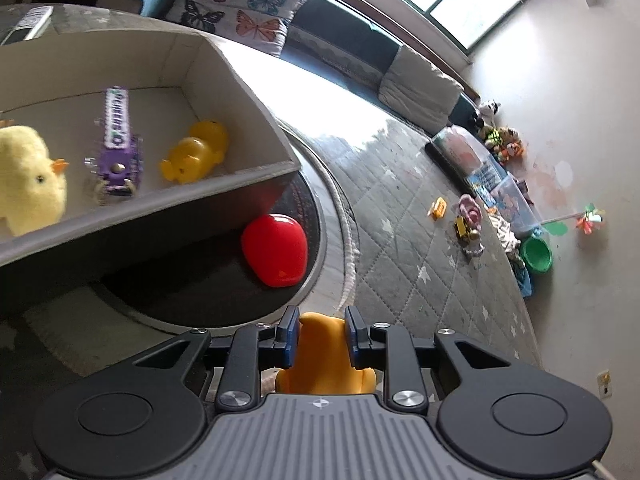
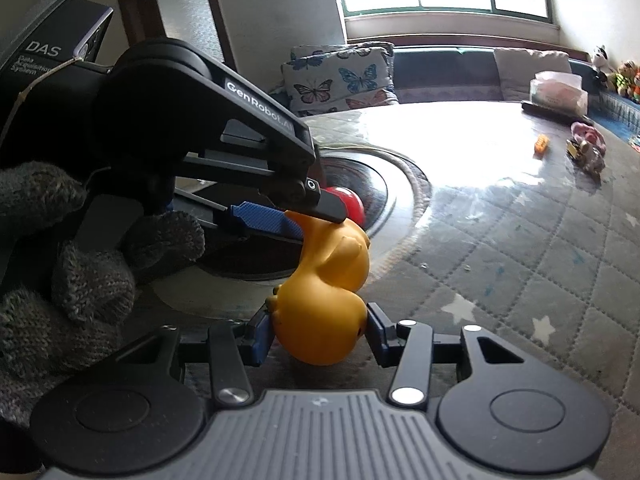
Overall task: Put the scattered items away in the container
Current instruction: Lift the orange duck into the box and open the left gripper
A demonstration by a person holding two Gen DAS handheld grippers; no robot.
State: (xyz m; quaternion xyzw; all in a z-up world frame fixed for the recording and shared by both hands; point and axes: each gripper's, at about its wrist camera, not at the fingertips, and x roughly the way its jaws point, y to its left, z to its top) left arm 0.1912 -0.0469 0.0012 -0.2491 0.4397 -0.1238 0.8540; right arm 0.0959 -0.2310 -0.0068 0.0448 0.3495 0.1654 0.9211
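Observation:
An orange rubber duck is gripped from two sides above the quilted mat. My right gripper is shut on its round lower body. My left gripper reaches in from the left and pinches the duck's upper tip. In the left wrist view the same duck stands between the blue pads of my left gripper. The container, an open cardboard box, is up and to the left. It holds a yellow plush chick, a purple pack and a yellow rubber duck.
A red heart-shaped toy lies on a dark round disc just past the box. A grey knitted glove holds the left gripper. Small toys and a green bowl lie by the far wall. A sofa with butterfly cushions stands behind.

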